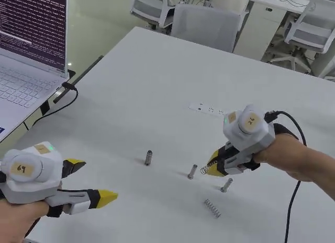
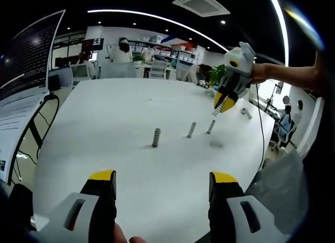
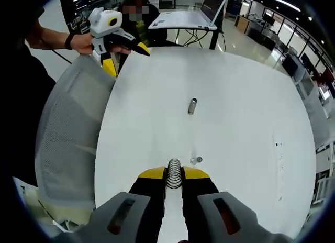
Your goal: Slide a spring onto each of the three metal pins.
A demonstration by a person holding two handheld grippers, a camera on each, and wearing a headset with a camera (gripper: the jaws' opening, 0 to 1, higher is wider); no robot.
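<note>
Three short metal pins stand in a row on the white table [image 1: 157,86]. The left pin [image 1: 148,157] carries a spring. The middle pin [image 1: 192,171] and the right pin [image 1: 226,185] are bare. My right gripper [image 1: 212,167] is shut on a spring [image 3: 174,168], which hangs just right of and above the middle pin; that pin's top [image 3: 196,160] shows just beyond the held spring. A loose spring [image 1: 212,207] lies flat in front of the right pin. My left gripper [image 1: 91,180] is open and holds nothing at the near left, well away from the pins [image 2: 191,130].
An open laptop [image 1: 26,44] sits at the far left with a black cable [image 1: 63,104] beside it. A white power strip [image 1: 207,109] lies behind the pins. Office chairs [image 1: 204,25] stand past the table's far edge. A grey mesh chair [image 3: 73,133] is beside the table.
</note>
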